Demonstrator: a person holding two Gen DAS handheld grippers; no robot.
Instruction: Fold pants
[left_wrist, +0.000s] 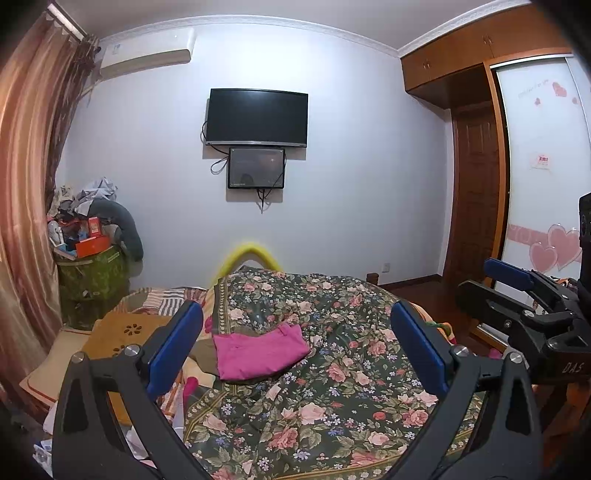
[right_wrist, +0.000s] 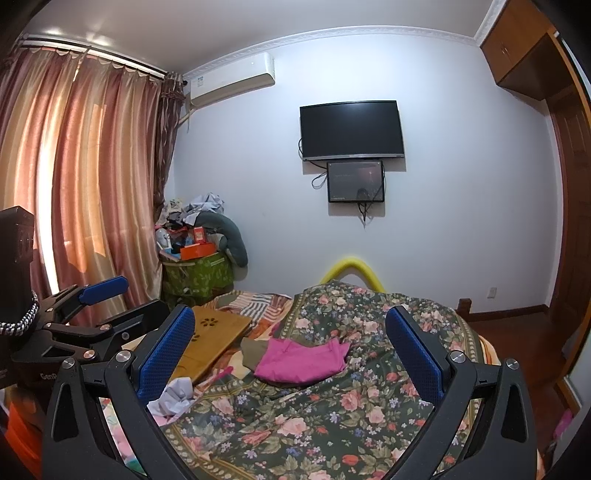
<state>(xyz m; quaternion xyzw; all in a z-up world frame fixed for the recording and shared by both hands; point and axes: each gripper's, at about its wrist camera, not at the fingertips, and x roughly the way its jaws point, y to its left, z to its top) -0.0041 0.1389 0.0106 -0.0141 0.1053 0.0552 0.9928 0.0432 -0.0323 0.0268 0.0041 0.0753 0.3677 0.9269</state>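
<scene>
The pink pants (left_wrist: 258, 349) lay on the bed, folded into a small flat bundle, on top of the dark blanket with pink flowers (left_wrist: 332, 387); in the right wrist view the same pants (right_wrist: 301, 360) sat a little left of the middle, between the two blue pads; a bit of brown cloth (right_wrist: 253, 350) peeked out from under their left side; the left gripper (left_wrist: 295, 347) was held above the bed with its jaws wide apart and nothing between them; the right gripper (right_wrist: 290, 350) was also spread wide and held nothing; neither one touched the pants; from the left wrist view the right gripper showed at the far right edge, well apart from the pants; from the right wrist view the left gripper (right_wrist: 92, 306) showed at the left edge, near the curtains (right_wrist: 74, 177); a wooden board with a flower cut-out (right_wrist: 214, 334) lay on the bed to the left of the pants; a crumpled white cloth (right_wrist: 173, 397) sat near the left blue pad; a yellow curved bar (right_wrist: 351, 267) stood at the far end of the bed; a black TV (right_wrist: 349, 129) hung on the wall with a smaller screen (right_wrist: 355, 181) just under it; a green bin (right_wrist: 197, 273) piled with stuff stood in the corner by the curtains; a white air conditioner (right_wrist: 232, 79) was high on the wall.
</scene>
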